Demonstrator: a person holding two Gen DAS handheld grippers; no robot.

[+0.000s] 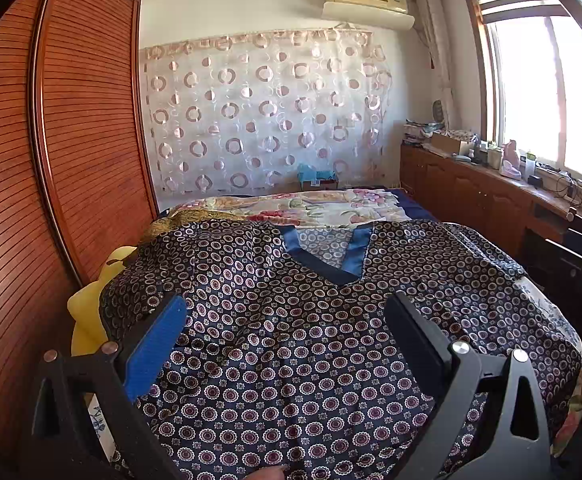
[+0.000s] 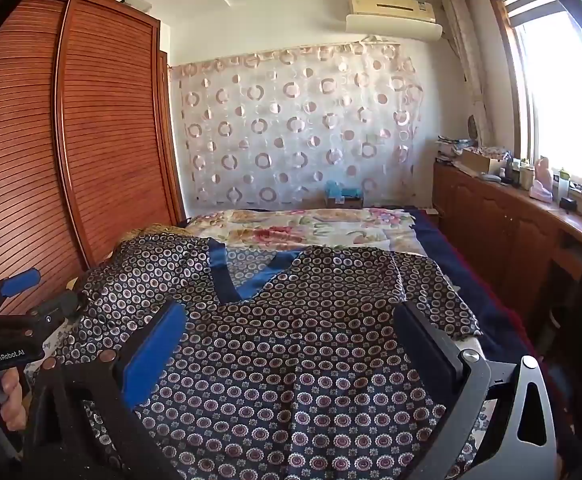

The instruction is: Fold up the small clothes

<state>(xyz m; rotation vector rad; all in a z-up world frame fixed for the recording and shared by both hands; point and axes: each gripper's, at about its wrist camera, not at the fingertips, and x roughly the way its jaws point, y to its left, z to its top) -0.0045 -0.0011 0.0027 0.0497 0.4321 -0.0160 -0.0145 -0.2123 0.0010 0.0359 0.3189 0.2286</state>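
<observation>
Here a dark blue shirt (image 1: 291, 340) with small round flower rings is spread out flat on a bed (image 1: 411, 208). Its blue V-shaped neck band (image 1: 323, 256) is pointed toward the near side, and the shirt's bottom edge is closest to the cameras. The left gripper (image 1: 287, 316) is held just above the shirt, and its jaws are opened wide. Nothing is held between them; only the cloth below is seen in the gap. The right gripper (image 2: 291, 320) is held above the shirt too, with its jaws spread wide and nothing gripped. In the right wrist view, the left gripper (image 2: 31, 292) is seen at the left edge, and it is held by a hand (image 2: 11, 396). One short sleeve (image 2: 439, 300) is laid out toward the right side of the bed. A flowery blanket (image 1: 315, 208) is seen past the shirt, farther up the bed. Something yellow (image 1: 91, 304) is tucked beside the shirt at the left, next to a big brown wardrobe (image 1: 51, 140) with thin lines across its doors. A thin curtain (image 1: 267, 112) with ring shapes is hung on the far wall. A long wooden cabinet (image 1: 471, 192) is placed under the bright window (image 1: 551, 92) on the right, and many small things are set on top of it.
</observation>
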